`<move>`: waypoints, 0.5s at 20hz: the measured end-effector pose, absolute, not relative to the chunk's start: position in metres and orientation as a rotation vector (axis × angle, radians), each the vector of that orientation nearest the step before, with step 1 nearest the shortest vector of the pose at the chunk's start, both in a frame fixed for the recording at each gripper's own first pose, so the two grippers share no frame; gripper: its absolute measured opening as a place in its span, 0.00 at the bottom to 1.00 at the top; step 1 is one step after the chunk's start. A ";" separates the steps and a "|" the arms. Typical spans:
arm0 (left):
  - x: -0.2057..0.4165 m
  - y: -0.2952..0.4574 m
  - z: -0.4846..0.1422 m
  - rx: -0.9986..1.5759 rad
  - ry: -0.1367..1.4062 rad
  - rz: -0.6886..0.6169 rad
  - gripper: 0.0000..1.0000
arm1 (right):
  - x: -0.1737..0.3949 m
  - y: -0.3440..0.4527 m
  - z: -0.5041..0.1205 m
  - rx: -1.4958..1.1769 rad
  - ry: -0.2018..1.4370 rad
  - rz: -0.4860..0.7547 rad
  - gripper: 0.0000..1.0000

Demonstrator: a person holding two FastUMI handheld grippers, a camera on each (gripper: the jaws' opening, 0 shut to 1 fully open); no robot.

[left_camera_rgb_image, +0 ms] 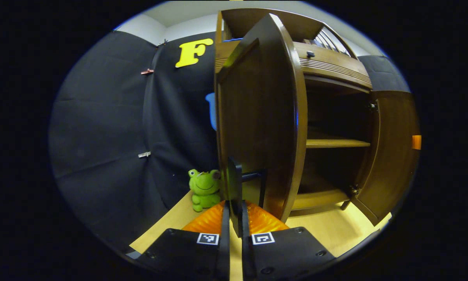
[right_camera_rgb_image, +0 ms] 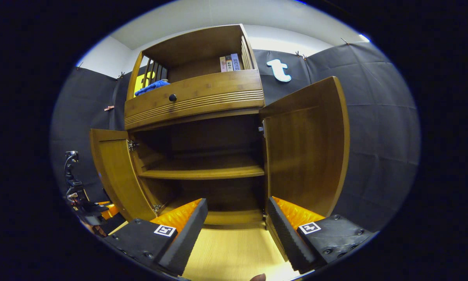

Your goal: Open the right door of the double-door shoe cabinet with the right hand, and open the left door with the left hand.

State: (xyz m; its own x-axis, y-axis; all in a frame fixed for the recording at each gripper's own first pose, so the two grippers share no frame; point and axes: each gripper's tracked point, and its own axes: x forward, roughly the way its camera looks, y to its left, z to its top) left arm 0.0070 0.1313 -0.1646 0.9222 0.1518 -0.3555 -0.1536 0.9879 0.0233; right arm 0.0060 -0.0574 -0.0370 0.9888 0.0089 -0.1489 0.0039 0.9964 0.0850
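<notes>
Left gripper prob. pinching left door handle, 2 doors swung outward

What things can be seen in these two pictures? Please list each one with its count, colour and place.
Brown wooden shoe cabinet: one, against the booth wall.
Left door: one, brown, swung open, left gripper on its handle.
Dark bar handle: one, on the left door.
Right door: one, brown, swung open.
Inner shelf: one, brown, bare, across the middle.
Drawer with dark round knob: one, brown, above the doors.
Blue cloth: one, top compartment, left.
Books: about three, upright, top compartment, right.
Green frog toy: one, on the floor left of the cabinet.
Light wooden floor: in front.
Left gripper: shut on the handle.
Right gripper: open, holding nothing.
</notes>
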 end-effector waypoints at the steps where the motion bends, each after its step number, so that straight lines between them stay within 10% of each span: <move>1: 0.007 0.139 -0.165 -0.014 0.363 0.157 0.16 | 0.006 -0.054 -0.038 0.084 0.152 0.008 0.98; 10: -0.003 0.178 -0.168 -0.076 0.338 0.122 0.08 | 0.009 -0.042 -0.041 0.082 0.164 0.013 1.00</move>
